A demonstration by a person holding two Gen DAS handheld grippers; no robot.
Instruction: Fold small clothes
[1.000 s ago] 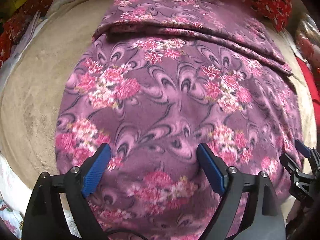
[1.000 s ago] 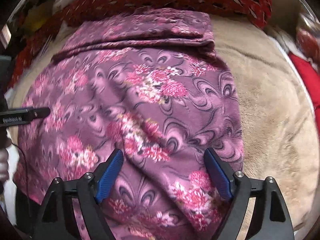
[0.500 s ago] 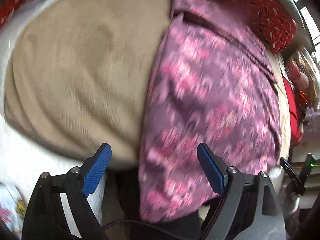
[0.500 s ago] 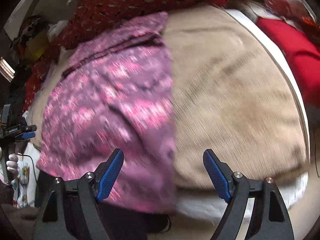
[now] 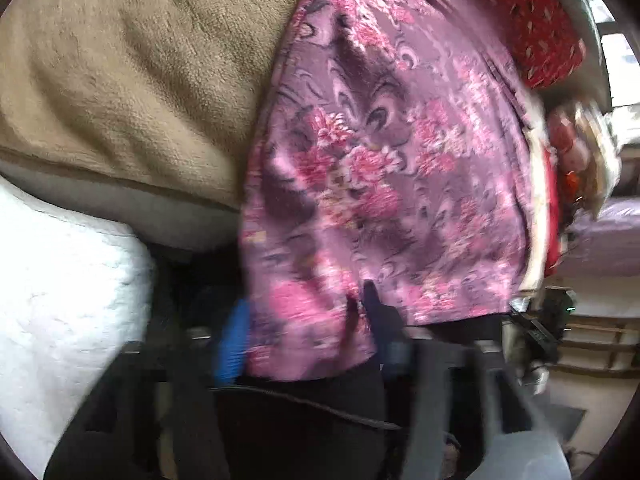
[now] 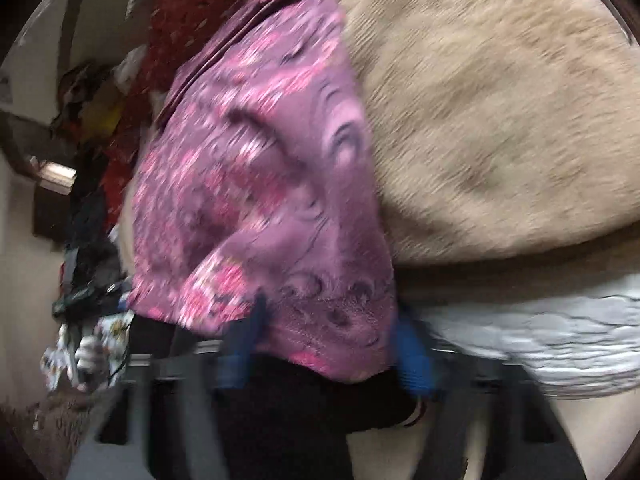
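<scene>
Purple floral garment (image 5: 380, 168) hem between both grippers' parted fingers (image 5: 234, 340) (blurred).

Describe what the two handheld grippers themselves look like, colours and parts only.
Both the left gripper and the right gripper have black frames with two fingers faced in blue ribbed pads. A thin black cable crosses the left one's base. Motion blur hides any markings.

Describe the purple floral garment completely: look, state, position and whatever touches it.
The purple floral garment is soft, fleecy-looking mauve fabric printed with pink flower clusters and dark swirls. It lies spread on the tan blanket, its near hem hanging over the bed edge. A fold or seam crosses its far end, close to the red patterned cloth. The left tongs straddle one hem corner, the right tongs the other. Motion blur hides whether either has clamped shut.
</scene>
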